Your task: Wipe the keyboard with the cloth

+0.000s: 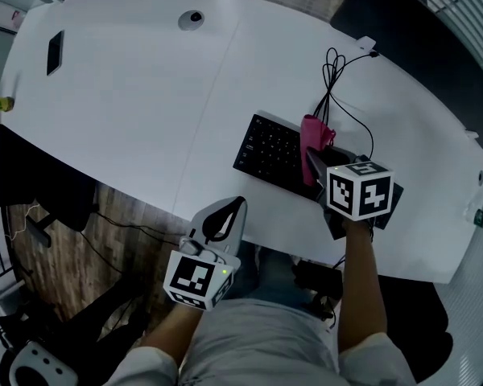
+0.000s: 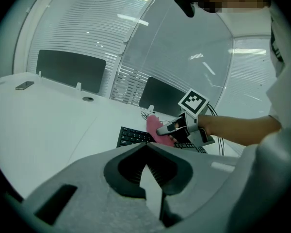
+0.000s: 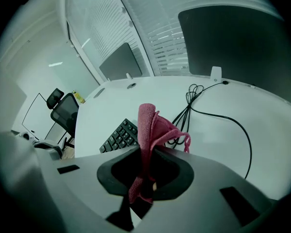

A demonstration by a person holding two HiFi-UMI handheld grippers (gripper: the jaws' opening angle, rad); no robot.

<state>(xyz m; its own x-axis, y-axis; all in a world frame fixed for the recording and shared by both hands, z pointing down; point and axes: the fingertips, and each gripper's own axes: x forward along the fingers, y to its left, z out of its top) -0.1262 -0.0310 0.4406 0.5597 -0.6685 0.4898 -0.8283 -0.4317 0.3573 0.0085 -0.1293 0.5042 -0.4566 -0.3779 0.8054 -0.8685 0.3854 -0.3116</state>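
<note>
One pink cloth [image 3: 148, 130] is pinched firmly in the right gripper [image 1: 315, 161] and hangs over the keyboard [image 1: 267, 147]; whether it touches the keys cannot be told. The left gripper [image 1: 225, 214] is held off the desk [image 1: 145, 95] edge, its jaws pressed together on nothing. For a clean wipe, the loose fold should be laid flat and drawn lightly along the rows.
</note>
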